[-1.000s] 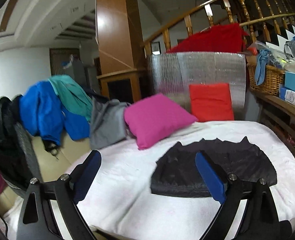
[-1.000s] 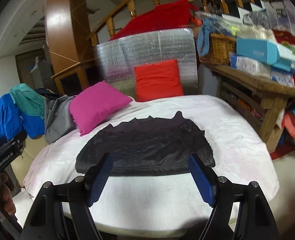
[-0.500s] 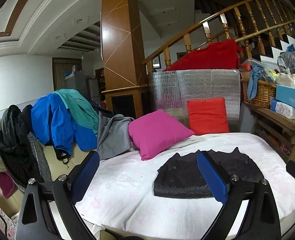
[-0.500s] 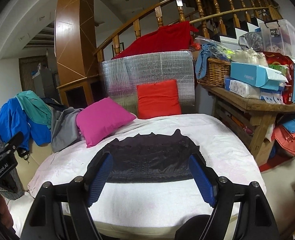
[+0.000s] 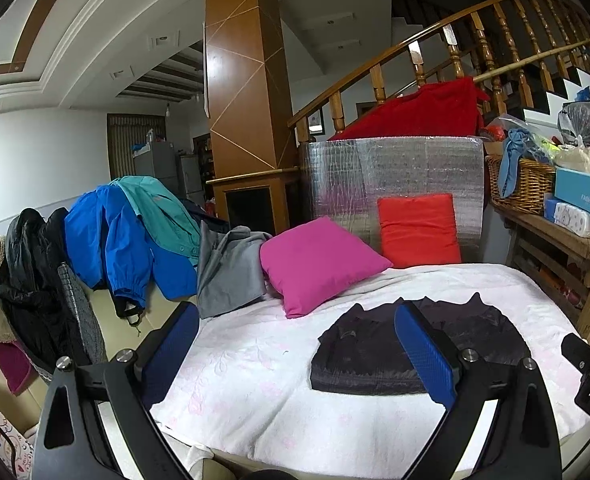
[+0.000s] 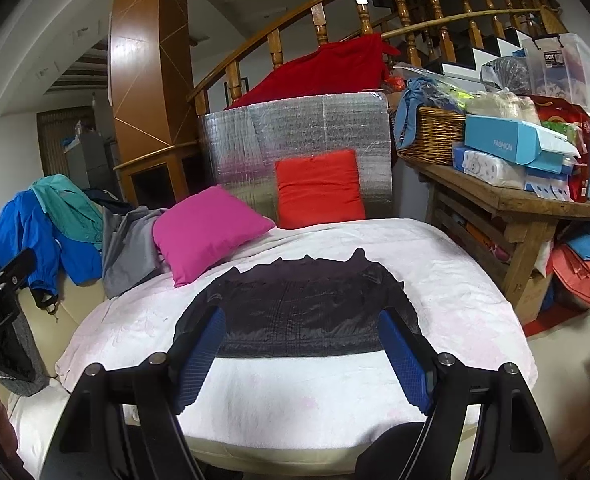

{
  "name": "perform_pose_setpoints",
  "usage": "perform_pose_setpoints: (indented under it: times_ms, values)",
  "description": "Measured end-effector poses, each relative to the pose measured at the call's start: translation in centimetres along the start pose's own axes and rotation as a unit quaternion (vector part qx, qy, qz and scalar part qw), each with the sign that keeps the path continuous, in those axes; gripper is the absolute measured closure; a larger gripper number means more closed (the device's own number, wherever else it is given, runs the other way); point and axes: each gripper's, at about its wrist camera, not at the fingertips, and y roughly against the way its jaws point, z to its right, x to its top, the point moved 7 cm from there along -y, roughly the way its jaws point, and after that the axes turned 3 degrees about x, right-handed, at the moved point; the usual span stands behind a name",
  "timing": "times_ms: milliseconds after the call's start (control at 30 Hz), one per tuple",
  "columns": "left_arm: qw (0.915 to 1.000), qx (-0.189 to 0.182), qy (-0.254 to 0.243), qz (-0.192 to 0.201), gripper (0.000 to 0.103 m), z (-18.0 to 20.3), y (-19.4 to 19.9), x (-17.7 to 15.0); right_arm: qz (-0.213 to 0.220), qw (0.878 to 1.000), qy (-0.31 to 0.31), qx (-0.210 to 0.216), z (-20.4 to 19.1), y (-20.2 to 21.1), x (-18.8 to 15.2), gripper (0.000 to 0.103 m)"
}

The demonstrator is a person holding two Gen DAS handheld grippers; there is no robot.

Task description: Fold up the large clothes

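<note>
A pile of coats (image 5: 107,240) in blue, teal, grey and black hung over the sofa at the far left, and beside it a magenta pillow (image 5: 319,264) leaned at the back of the bed (image 5: 247,368), with a red pillow (image 5: 417,230) propped against a silver foil panel (image 5: 391,172) further right. The black jacket (image 6: 299,308) lay flat and already folded on the white bed cover, its long axis running left to right across the bed, its ruffled far edge toward the pillows and its straight folded edge toward the cameras. The left gripper (image 5: 295,356) hovered low over the near-left part of the bed, tilted slightly, its blue-padded fingers spread wide and holding nothing, the jacket lying to the right of its centre. The right gripper (image 6: 301,358) was held level just short of the jacket's near edge, centred on it, fingers likewise wide apart and empty. A cluttered wooden counter (image 6: 507,200) stood at the right.
</note>
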Motion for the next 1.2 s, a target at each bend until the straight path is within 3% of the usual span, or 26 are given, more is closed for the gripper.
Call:
perform_pose_setpoints:
  times_ms: [1200]
  values:
    - [1.0,0.002,-0.002,-0.002,0.005,-0.7,0.0,-0.26,0.0,1.0,-0.011,0.01,0.61,0.01,0.09,0.022]
